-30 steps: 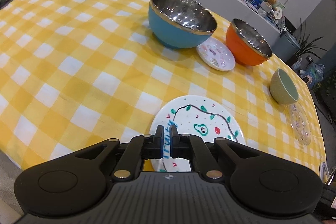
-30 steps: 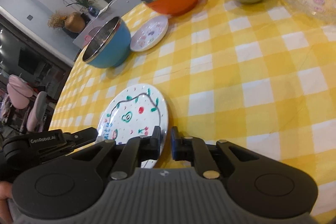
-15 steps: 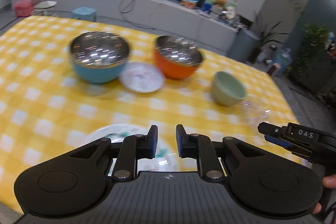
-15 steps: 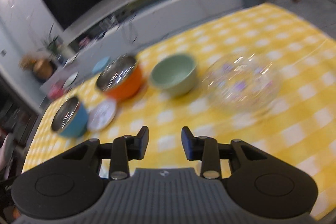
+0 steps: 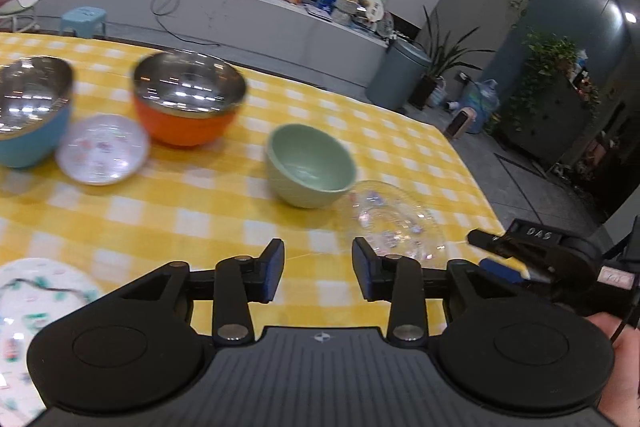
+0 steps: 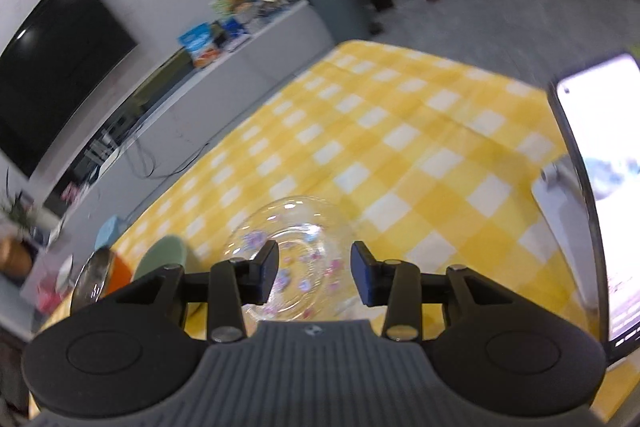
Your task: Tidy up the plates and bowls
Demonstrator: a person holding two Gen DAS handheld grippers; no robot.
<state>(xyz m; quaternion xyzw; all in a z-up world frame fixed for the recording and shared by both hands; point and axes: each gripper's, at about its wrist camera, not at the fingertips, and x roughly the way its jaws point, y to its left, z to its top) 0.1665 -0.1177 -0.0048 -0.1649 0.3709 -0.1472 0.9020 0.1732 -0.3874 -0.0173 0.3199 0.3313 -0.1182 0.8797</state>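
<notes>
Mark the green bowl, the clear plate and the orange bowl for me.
green bowl [image 5: 311, 166]: left wrist view, inner wall.
clear plate [image 6: 298, 239]: right wrist view, centre well.
orange bowl [image 5: 188, 125]: left wrist view, outer side.

Table w/ yellow-white checked cloth [image 5: 208, 223], on it: blue bowl [image 5: 28, 131], small plate [image 5: 102, 155], orange bowl [image 5: 188, 107], green bowl [image 5: 310, 165], clear glass plate [image 5: 394, 223], painted plate [image 5: 24, 307], phone [image 6: 600, 195] at edge.
</notes>
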